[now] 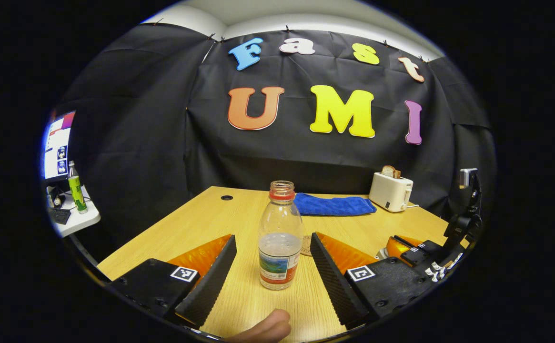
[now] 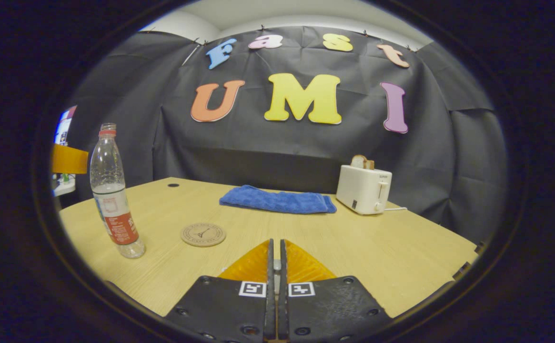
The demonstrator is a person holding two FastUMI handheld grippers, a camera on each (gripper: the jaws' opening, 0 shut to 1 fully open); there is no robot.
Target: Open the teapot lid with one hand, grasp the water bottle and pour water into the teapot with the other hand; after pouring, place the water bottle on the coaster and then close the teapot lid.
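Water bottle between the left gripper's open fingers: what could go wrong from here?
1. The water bottle has no cap, so a hard or off-centre squeeze by the left gripper could tip it and spill water on the table.
2. The coaster lies close beside the bottle; a swing could nudge it.

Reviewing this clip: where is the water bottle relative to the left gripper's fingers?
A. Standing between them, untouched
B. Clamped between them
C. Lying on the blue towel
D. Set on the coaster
A: the water bottle stands upright on the table between the open left gripper fingers, with gaps either side.
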